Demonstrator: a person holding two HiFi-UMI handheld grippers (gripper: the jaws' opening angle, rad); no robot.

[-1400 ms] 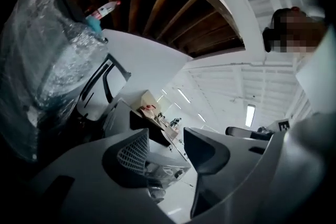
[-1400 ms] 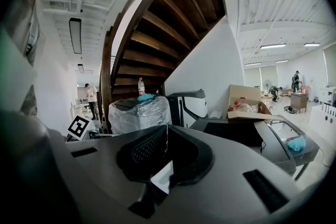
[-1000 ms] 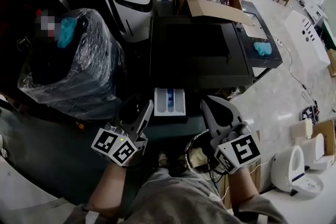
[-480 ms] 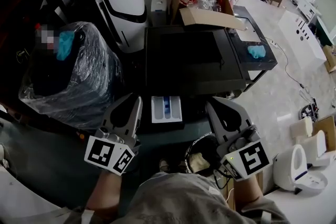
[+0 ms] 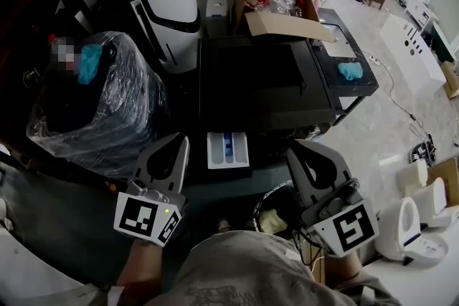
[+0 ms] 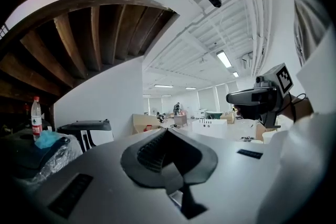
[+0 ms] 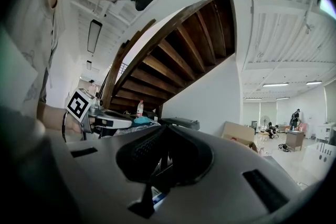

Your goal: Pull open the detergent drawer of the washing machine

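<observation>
— White drawer point(image 5: 228, 150) is sticking out of the washing machine point(image 5: 265, 75) in the head view, lying between left gripper point(image 5: 181, 141) and right gripper point(image 5: 295, 145), neither touching it.
— Left gripper view: fingers point(image 6: 149, 150) are pressing together, empty.
— Right gripper view: likewise closed on nothing. The pull is looking done; next is checking full travel.

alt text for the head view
Seen from above, the white detergent drawer of a dark washing machine stands pulled open. Either side hang the left gripper, its jaws just closed empty, and the shut right gripper, neither touching it.
</observation>
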